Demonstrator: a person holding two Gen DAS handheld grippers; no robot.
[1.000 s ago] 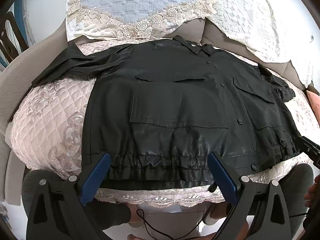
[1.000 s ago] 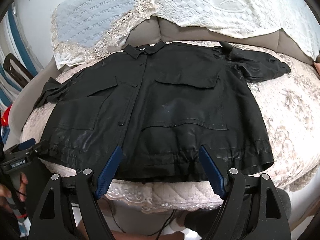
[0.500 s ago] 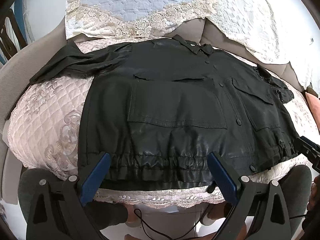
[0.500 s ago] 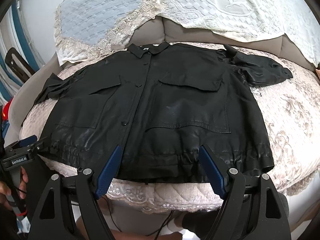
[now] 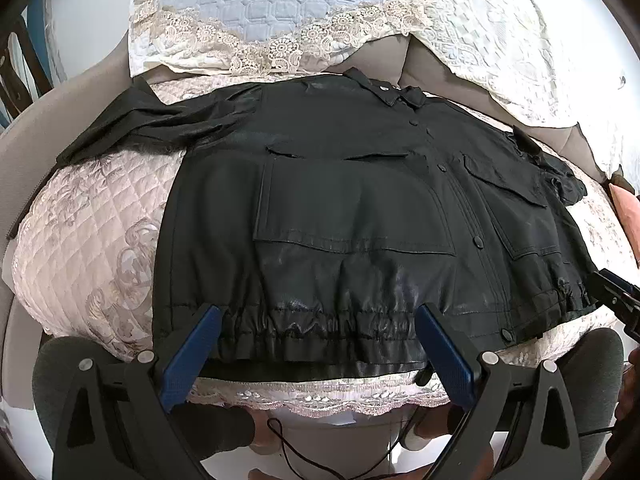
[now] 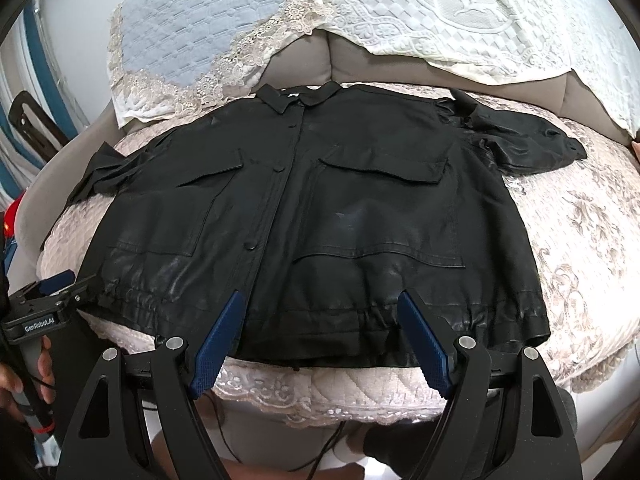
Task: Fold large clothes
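A black button-front jacket (image 5: 352, 208) lies spread flat, front up, on a sofa seat, collar at the far side, both sleeves out to the sides. It also shows in the right wrist view (image 6: 320, 216). My left gripper (image 5: 318, 320) is open and empty, its blue fingers just above the gathered hem on the jacket's left half. My right gripper (image 6: 322, 308) is open and empty over the hem on the right half. The left gripper also shows in the right wrist view (image 6: 52, 296) at the hem's left corner.
The pink quilted seat cover (image 5: 92, 232) with a lace edge (image 6: 304, 396) lies under the jacket. Blue and cream lace throws (image 5: 260, 8) drape the backrest. The person's legs show below the seat edge.
Both grippers have moved slightly closer to the jacket's hem. The jacket has not moved and both grippers stay open.
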